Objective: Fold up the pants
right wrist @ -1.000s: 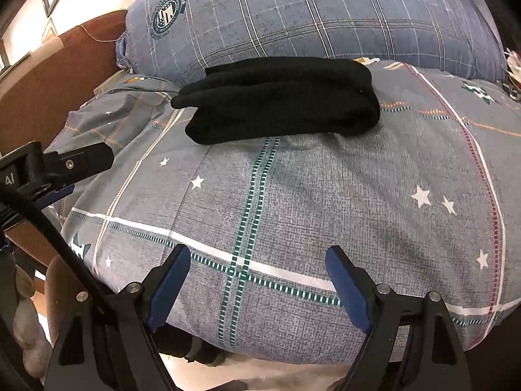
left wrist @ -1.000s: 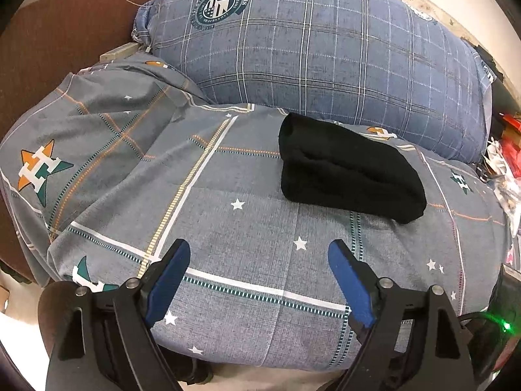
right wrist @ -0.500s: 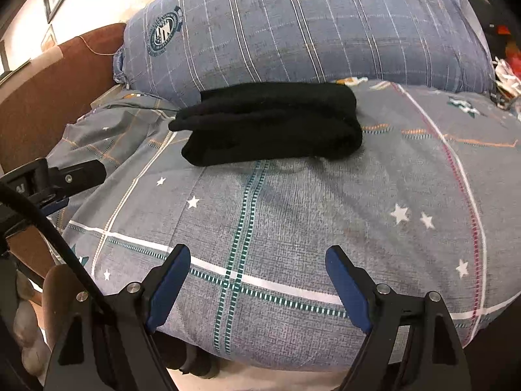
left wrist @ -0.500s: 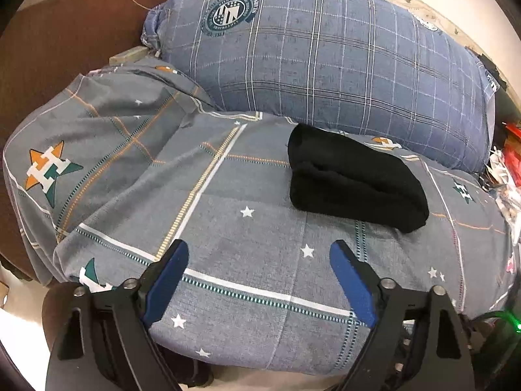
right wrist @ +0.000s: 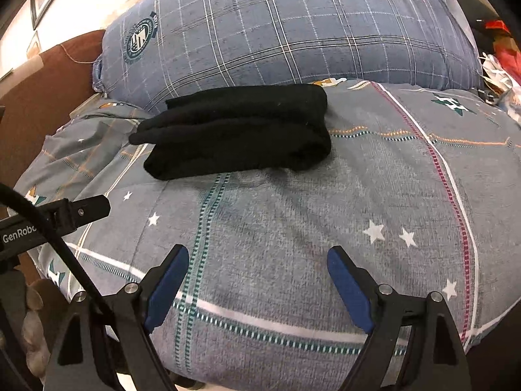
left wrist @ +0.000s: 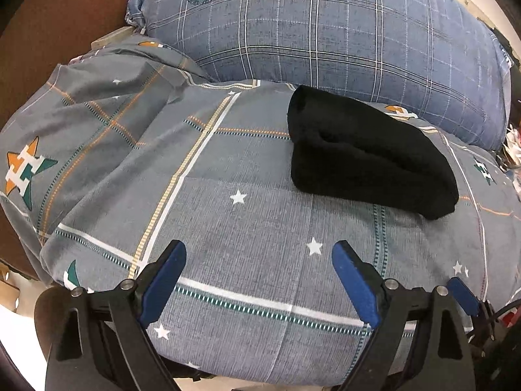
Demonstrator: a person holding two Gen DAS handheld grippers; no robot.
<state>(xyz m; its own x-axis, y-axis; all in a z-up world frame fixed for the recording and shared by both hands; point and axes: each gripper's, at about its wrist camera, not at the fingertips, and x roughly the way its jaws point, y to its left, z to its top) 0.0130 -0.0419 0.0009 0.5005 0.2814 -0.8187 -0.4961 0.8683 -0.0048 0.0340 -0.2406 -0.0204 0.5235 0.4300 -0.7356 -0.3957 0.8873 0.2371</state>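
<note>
Black pants (left wrist: 364, 153) folded into a compact bundle on the grey bedspread (left wrist: 254, 228), at 1 o'clock from the left tongs (left wrist: 259, 260), touching the blue plaid pillow (left wrist: 325, 32). Left tongs and right tongs (right wrist: 257, 264) both released, nothing between them.

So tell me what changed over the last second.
Both cameras drew slightly nearer the folded black pants, which look a little larger in each view. The left gripper and right gripper took hold of nothing; their fingers stand apart, empty. The pants stayed folded on the grey bedspread, before the blue pillow.
</note>
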